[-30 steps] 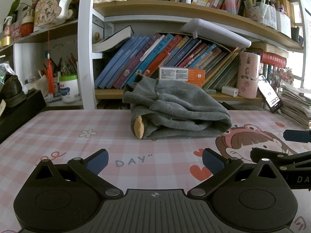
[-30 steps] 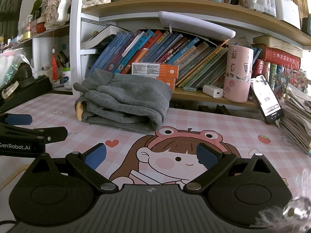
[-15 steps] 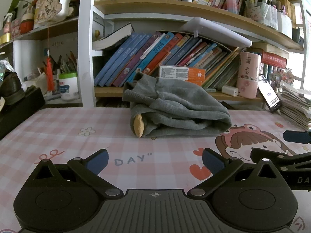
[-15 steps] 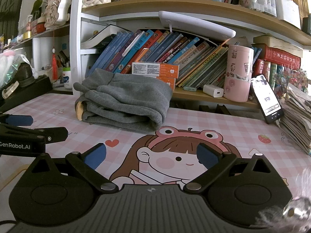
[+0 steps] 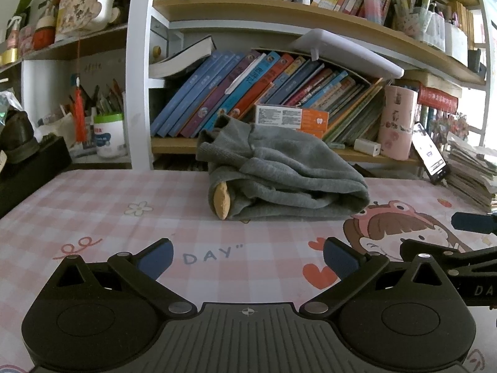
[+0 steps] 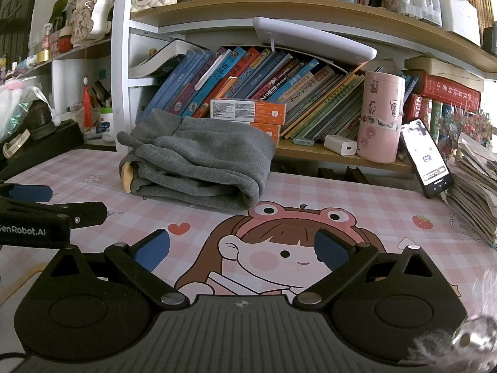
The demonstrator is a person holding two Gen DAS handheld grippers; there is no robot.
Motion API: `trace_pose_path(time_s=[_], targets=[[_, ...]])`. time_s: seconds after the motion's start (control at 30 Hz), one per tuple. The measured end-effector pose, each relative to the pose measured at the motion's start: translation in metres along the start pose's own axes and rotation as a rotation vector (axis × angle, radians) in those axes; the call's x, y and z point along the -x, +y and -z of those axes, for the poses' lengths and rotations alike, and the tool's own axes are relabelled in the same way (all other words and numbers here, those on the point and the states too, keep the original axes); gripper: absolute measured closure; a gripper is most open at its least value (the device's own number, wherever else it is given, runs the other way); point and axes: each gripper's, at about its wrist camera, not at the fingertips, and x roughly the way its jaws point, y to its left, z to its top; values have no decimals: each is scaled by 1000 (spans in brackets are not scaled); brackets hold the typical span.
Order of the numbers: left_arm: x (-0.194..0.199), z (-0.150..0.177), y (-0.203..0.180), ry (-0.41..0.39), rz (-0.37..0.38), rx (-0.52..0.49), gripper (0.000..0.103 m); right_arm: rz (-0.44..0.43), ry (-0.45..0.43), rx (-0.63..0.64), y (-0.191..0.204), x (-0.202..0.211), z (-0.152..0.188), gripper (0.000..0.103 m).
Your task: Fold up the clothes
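1. Grey garment (image 5: pixel 279 174), folded into a thick bundle, lies on the far part of the worktop (image 5: pixel 93 217), just in front of the bookshelf (image 5: pixel 248 9). A tan patch shows at its left end, and a ribbed cuff sticks up at its far left corner.
2. Seen from the right wrist camera, the same garment (image 6: pixel 198 168) sits left of centre, its rounded fold touching the top of the cartoon girl print (image 6: pixel 279 248) on the pink checked mat.
3. Left gripper (image 5: pixel 247 258) hovers low over the near part of the worktop, jaws spread wide with nothing between them; the blue pads (image 5: pixel 155 258) are well apart, above the printed letters "DAY".
4. Right gripper (image 6: pixel 242 248) is likewise low and near, jaws wide apart and empty, framing the cartoon face.
5. Each gripper shows in the other's view: the right one at the right edge of the left camera's picture, the left one at the left edge of the right camera's picture, side by side and apart.
6. Neither gripper touches the garment; both are on its near side.
7. Behind the garment, slanted books (image 5: pixel 236 93) fill the lower shelf, with an orange and white box (image 5: pixel 292 116) in front of them.
8. Pink tumbler (image 6: pixel 380 118) and a white charger (image 6: pixel 340 144) stand on the shelf to the right; a phone (image 6: pixel 427 158) leans against a stack of papers (image 6: pixel 472 186) at the far right.
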Motion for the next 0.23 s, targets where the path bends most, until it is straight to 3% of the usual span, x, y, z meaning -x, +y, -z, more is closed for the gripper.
trace_pose_path(time_s=[0.23], targets=[[0,-1,1,5,-14,1,0,0,6,-1,-1,-1,0,3]])
